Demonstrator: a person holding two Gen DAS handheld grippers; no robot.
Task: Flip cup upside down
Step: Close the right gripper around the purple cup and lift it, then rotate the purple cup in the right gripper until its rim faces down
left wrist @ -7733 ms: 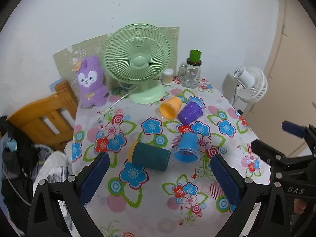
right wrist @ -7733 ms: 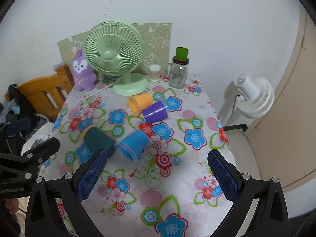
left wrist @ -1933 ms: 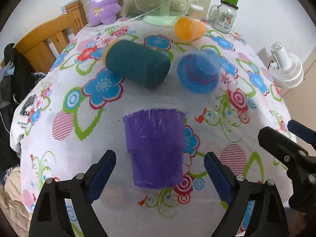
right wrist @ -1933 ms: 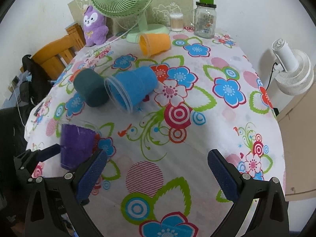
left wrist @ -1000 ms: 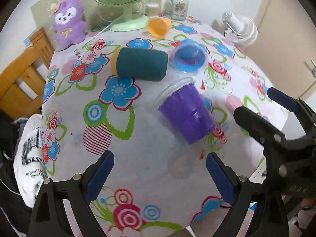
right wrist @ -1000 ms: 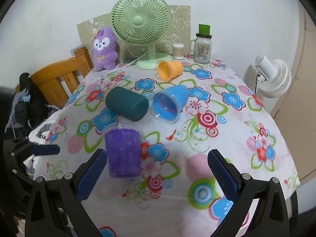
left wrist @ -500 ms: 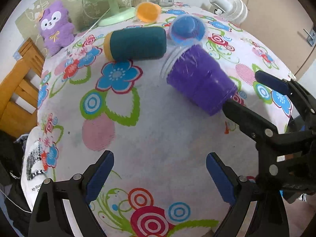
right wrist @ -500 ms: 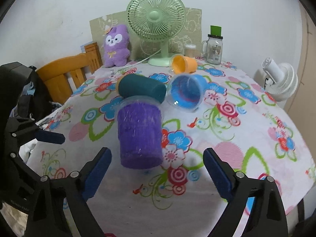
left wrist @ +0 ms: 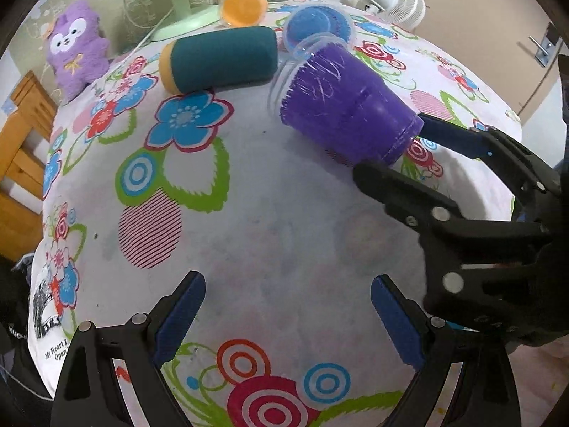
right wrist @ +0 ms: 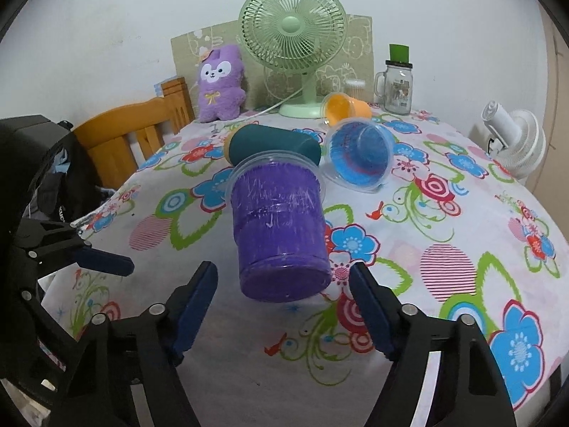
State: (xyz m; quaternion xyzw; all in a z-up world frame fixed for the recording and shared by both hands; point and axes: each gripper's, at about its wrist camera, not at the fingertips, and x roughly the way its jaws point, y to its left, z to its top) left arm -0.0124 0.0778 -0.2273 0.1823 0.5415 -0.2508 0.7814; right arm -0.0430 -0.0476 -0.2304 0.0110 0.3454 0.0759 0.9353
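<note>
A purple plastic cup (right wrist: pixel 279 229) lies on its side on the flowered tablecloth (right wrist: pixel 444 220), base towards me and mouth towards the far side. My right gripper (right wrist: pixel 284 281) is open, its blue pads on either side of the cup's base, not clearly touching. In the left wrist view the same cup (left wrist: pixel 346 110) lies at upper right with the right gripper (left wrist: pixel 402 151) at its base. My left gripper (left wrist: pixel 286 315) is open and empty over bare cloth near the table's front edge.
A dark green cup (right wrist: pixel 274 146), a blue cup (right wrist: pixel 359 158) and an orange cup (right wrist: pixel 346 106) lie on their sides behind. A green fan (right wrist: pixel 293 39), a purple plush (right wrist: pixel 220 83) and a glass jar (right wrist: pixel 398 83) stand at the back. A wooden chair (right wrist: pixel 138 135) is left.
The right gripper has moved in close until its pads flank the purple cup's base. The left gripper has drawn back towards the front edge.
</note>
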